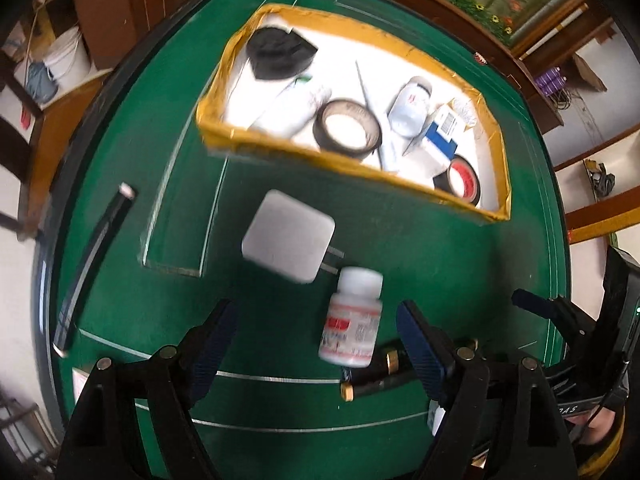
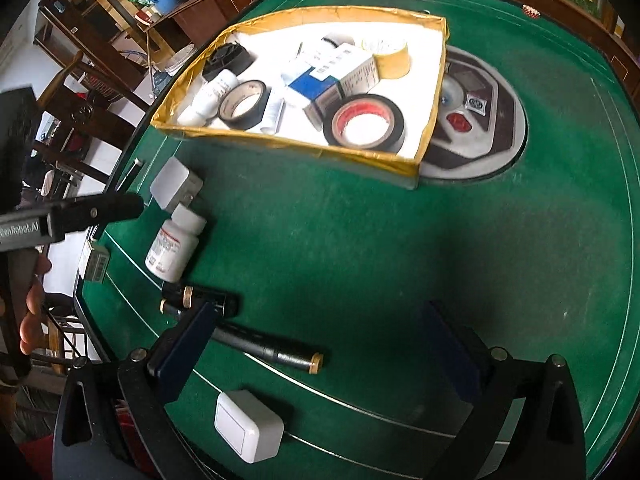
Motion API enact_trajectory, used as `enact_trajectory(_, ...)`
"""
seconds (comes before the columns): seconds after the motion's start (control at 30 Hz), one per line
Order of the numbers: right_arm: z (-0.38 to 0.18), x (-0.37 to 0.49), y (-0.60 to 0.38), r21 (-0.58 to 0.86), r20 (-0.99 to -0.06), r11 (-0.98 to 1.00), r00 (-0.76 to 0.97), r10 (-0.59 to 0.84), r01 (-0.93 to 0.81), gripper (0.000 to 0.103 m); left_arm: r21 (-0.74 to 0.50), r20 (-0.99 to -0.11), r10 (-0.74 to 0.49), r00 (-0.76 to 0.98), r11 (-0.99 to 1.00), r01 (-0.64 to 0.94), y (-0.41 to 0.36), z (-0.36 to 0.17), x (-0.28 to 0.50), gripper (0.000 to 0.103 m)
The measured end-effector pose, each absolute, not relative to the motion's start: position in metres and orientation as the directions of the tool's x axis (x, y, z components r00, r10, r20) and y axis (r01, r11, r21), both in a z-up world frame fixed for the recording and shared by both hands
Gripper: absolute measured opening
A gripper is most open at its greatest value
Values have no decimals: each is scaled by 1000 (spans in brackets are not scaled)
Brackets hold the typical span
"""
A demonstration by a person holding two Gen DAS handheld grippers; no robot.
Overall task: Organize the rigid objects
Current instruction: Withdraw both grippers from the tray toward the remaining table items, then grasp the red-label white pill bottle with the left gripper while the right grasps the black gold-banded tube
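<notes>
A white pill bottle [image 1: 352, 318] lies on the green counter [image 1: 420, 248] between the wide-spread, empty fingers of the left gripper [image 1: 318, 344], a white charger [image 1: 289, 236] just ahead of it. The right gripper [image 2: 324, 344], also wide and empty, hangs over a black pen [image 2: 268, 346], the yellow-rimmed box [image 2: 280, 142] beyond.

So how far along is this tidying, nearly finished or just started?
Partly done, it seems. The yellow-edged box already holds tape rolls, small cartons and bottles. Nothing is in hand: the left hand-held gripper and right hand-held gripper are both open and empty. Still on the green table: a white charger, a pill bottle, dark pens and a white block.
</notes>
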State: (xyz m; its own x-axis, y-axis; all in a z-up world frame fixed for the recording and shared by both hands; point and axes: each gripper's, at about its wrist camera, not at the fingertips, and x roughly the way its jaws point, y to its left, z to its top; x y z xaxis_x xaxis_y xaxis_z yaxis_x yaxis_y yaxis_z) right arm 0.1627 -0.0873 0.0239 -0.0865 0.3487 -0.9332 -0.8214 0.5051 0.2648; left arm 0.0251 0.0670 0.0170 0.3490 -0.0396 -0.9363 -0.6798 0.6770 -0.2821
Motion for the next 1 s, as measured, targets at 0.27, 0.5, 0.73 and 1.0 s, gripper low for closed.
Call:
enact_trajectory(0.27, 18, 158, -93, 269, -937, 515, -96, 337, -814, 103, -266, -943, -76, 323, 755, -599, 35, 5, 43, 63)
enact_trajectory(0.5, 18, 144, -91, 274, -938, 463, -128, 323, -843, 103, -243, -953, -77, 295, 775, -583, 30, -7, 53, 39)
enact_trajectory(0.73, 15, 109, -74, 278, -933, 308, -180, 312, -910, 100, -225, -957, -61, 284, 772, -594, 33, -6, 35, 39)
enact_trajectory(1.0, 16, 100, -46, 255, -937, 219, -184, 297, -942, 89, -245, -955, -63, 288, 716, -653, 44, -8, -7, 39)
